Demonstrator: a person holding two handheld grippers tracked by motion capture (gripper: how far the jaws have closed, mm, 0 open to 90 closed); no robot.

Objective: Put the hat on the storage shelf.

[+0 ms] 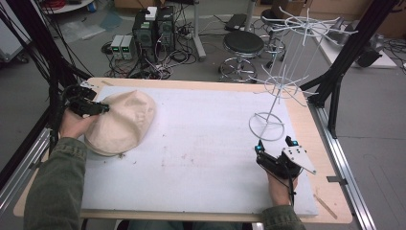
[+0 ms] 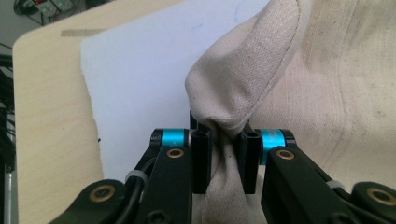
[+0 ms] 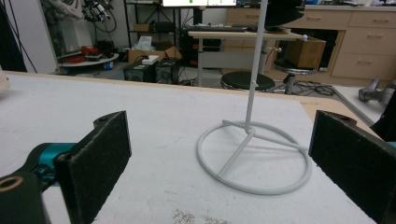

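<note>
Left tool [image 2: 223, 161] pinching cream fabric cap [image 2: 299, 88]

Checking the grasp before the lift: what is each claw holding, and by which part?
The left claw pinches a bunched fold at the edge of the cream fabric cap. The right claw is open, holding nothing, in front of the white wire stand.

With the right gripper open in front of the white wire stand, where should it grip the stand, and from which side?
Grip the thin upright pole just above the ring base, coming in level from the person's side. The right gripper already faces it, and the pole is a slim, vertical, bare rod that the pads can close across.
</note>
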